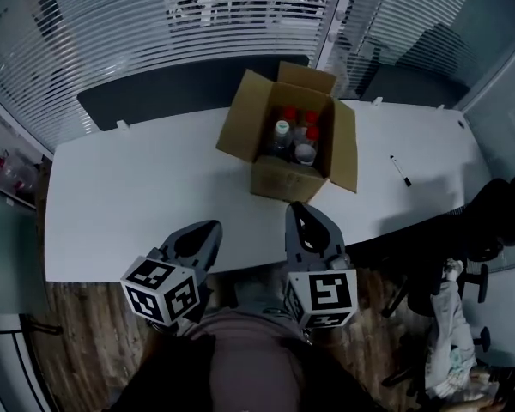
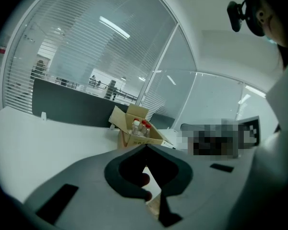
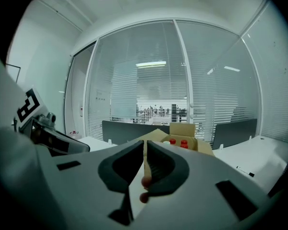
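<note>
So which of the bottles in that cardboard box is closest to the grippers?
The pale-capped bottle at the near side of the cardboard box. The red-capped bottles and the other pale-capped one stand farther back.

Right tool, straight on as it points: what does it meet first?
Probably the cardboard box, its near wall dead ahead of the right tool; nothing shows on the table between, depth unclear.
</note>
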Demonstrator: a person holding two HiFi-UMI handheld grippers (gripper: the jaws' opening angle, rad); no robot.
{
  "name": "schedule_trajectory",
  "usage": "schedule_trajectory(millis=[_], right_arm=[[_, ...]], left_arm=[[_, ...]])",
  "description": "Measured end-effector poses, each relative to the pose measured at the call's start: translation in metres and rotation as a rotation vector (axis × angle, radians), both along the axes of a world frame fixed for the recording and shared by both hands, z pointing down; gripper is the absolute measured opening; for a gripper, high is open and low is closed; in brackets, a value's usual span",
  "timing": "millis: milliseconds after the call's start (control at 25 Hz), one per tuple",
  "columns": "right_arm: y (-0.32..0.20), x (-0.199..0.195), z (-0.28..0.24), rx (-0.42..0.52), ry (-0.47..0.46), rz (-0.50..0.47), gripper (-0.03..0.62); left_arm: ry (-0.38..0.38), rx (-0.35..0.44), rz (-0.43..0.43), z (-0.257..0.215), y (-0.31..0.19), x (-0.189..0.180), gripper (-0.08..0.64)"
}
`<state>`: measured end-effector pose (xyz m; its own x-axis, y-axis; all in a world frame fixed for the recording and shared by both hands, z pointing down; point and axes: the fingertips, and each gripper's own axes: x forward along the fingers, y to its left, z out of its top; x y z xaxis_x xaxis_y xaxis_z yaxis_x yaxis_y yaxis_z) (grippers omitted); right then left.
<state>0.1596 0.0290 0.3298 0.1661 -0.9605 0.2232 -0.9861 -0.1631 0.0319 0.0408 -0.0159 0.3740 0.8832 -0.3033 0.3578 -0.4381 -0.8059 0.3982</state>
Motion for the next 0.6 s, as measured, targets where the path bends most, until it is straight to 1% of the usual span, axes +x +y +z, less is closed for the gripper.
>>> schedule_trajectory(millis=[280,440,600], right_arm=[[-0.026,0.051,-0.005,-0.009,0.011,0.022,0.026],[-0.04,0.084,-0.009,-0.02,0.046,0.032,0.028],[-0.057,0.114,-0.001,-0.046,0.052,0.043,0.053]], left_arm=[[-0.011,-0.001,-0.005,-0.002,-0.029,0.034,0.008],[-0.024,-0.003,-0.01,0.0,-0.043,0.052,0.008],[-0.034,-0.011,-0.025,0.004,-0.061,0.069,0.008]])
